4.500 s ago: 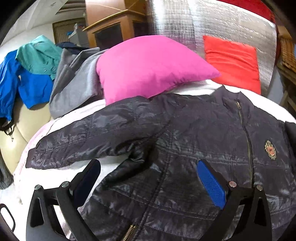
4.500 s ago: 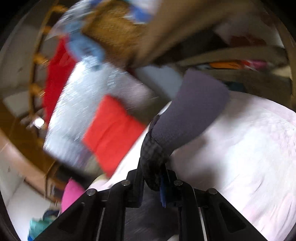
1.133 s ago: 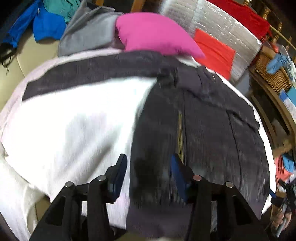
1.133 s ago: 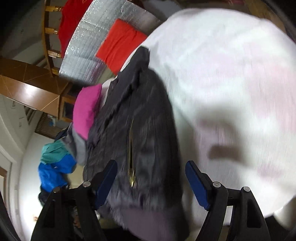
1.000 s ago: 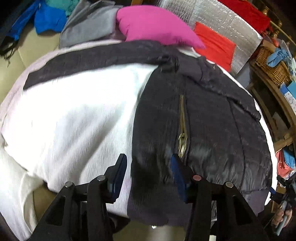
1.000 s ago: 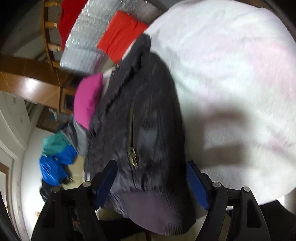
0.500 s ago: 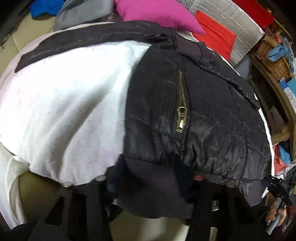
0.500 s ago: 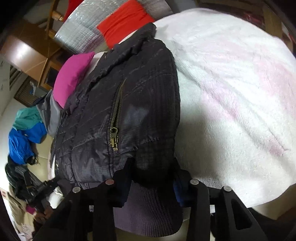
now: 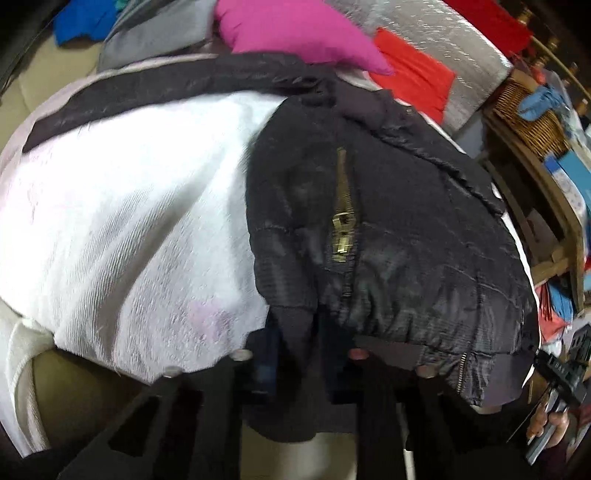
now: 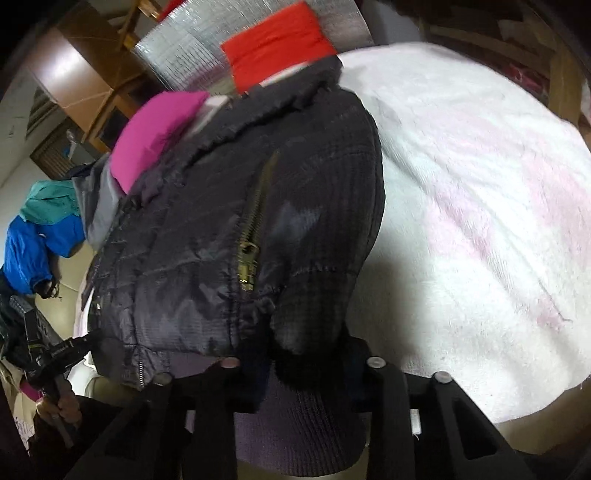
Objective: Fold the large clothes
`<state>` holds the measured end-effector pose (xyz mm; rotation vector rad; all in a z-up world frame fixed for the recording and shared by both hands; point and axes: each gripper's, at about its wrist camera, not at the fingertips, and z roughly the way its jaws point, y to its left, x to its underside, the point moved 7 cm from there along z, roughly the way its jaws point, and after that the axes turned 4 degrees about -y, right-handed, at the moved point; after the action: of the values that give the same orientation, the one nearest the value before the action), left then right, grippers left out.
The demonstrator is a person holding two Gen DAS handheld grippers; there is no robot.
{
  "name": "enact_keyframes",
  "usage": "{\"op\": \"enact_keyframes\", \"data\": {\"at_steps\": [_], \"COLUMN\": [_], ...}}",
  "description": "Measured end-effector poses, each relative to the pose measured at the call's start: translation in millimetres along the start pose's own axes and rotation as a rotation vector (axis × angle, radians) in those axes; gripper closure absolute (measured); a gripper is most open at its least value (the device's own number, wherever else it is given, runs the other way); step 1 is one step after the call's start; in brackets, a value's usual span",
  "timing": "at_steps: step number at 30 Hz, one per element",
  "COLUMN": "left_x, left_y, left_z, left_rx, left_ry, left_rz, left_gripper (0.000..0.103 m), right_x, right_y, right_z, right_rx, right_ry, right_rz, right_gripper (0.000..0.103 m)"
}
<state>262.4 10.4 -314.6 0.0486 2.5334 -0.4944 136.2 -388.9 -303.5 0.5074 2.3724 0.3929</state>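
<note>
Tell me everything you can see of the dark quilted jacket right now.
The dark quilted jacket looks like shiny black padded nylon with a ribbed knit hem and a brass pocket zipper. It lies on the white fluffy blanket, one sleeve stretched flat away from the body, its collar end near the pink cushion. The left gripper and the right gripper have just closed their jaws on the hem, which bunches between them.
</note>
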Motion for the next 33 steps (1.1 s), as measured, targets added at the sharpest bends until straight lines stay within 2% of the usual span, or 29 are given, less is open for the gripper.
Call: {"op": "enact_keyframes", "data": {"at_steps": [3, 5, 10, 15, 21, 26, 29, 31, 33], "left_x": [-1.1, -0.6, 11.9, 30.3, 48.6, 43.3, 42.8, 46.4, 45.4], "left_y": [-7.6, -8.6, -11.8, -4.0, -11.2, -10.4, -9.8, -6.1, -0.6], "left_z": [-16.9, -27.0, -50.8, -64.0, -63.7, -52.7, -46.9, -44.0, -45.3], "left_rx": [0.011, 0.023, 0.032, 0.035, 0.037, 0.025, 0.003, -0.026, -0.02], "left_ry": [-0.06, -0.086, -0.114, -0.083, -0.014, 0.027, 0.066, 0.119, 0.159], "left_rz": [0.023, 0.019, 0.038, 0.041, 0.078, 0.077, 0.083, 0.075, 0.052], "left_gripper": [0.091, 0.092, 0.093, 0.093, 0.093, 0.093, 0.091, 0.081, 0.075], "right_x": [-2.0, -0.9, 6.6, 16.9, 8.1, 7.0, 7.4, 3.5, -1.4], "right_y": [10.0, 11.4, 14.0, 14.5, -0.1, 2.8, 1.8, -4.4, -9.4], "right_z": [-15.1, -21.9, -38.2, -50.9, -52.5, -41.5, -38.9, -42.7, -51.9], "right_rx": [0.012, 0.013, 0.015, 0.034, 0.062, 0.079, 0.064, 0.058, 0.052], "right_ry": [-0.068, -0.088, -0.089, -0.05, 0.002, 0.044, 0.094, 0.127, 0.129], "right_rz": [-0.042, -0.045, -0.083, -0.13, -0.112, -0.104, -0.071, -0.027, 0.003], "right_gripper": [0.077, 0.084, 0.085, 0.085, 0.085, 0.085, 0.078, 0.071, 0.06]}}
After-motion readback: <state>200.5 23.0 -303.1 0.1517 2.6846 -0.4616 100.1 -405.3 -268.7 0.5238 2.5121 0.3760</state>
